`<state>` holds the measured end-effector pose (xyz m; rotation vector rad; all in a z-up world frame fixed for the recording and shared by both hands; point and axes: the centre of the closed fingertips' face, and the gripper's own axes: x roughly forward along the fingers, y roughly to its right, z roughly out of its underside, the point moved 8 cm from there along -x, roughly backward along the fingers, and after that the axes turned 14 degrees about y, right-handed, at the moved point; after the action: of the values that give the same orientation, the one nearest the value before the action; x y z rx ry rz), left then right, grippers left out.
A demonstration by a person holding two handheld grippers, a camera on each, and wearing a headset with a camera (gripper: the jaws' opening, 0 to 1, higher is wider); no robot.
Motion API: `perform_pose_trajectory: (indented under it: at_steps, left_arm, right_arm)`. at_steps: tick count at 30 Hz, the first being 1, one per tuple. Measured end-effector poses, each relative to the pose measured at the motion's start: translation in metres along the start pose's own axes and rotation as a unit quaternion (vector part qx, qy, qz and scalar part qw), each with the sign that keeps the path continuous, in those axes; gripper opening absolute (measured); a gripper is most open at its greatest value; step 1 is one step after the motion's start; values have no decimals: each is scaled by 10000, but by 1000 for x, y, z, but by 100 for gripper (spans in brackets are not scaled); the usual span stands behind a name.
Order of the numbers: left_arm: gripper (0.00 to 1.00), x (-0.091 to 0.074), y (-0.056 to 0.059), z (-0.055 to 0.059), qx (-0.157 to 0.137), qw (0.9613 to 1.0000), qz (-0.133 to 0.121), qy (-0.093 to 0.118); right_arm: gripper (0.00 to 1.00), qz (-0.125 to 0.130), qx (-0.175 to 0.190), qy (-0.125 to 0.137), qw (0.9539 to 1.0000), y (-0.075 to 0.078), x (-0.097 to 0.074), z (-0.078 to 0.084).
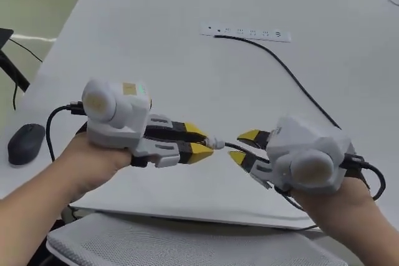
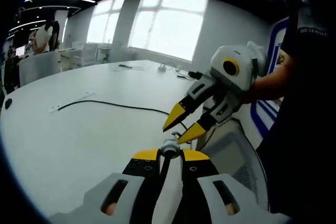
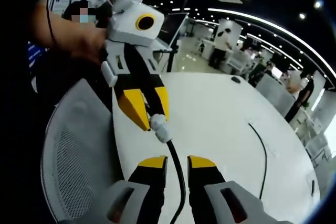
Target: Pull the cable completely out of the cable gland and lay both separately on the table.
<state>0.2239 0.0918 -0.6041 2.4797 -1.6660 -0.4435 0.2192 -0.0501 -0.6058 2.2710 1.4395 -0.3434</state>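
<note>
While the left gripper (image 1: 201, 144) clamps the white cable gland (image 1: 216, 143) above the desk's (image 1: 187, 79) near edge, the black cable (image 1: 232, 147) passes loosely between the spread jaws of the right gripper (image 1: 245, 146); with a weak pinch, they would likely slide along it.
</note>
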Motion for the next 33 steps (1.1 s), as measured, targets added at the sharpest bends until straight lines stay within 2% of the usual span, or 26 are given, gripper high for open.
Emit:
perform_pose_trajectory:
  at_steps: [7,15,26,33]
  left_arm:
    - [15,0,-1,1,1,10000,-7,-10]
    - [15,-1,-2,-1,2,10000,-9,37]
    - [15,-2,-3,-2,21,10000,-15,73]
    - [15,-4,-4,-4,15,9999,-43,122]
  right_arm:
    - [2,-113,-157,38,9998,-1,5,-4]
    - [0,-77,-136,65,9999,0,5,-4]
    - [0,73,416,15,9991,5,4,2]
    - [0,290,922,-66,9953,11,1,13]
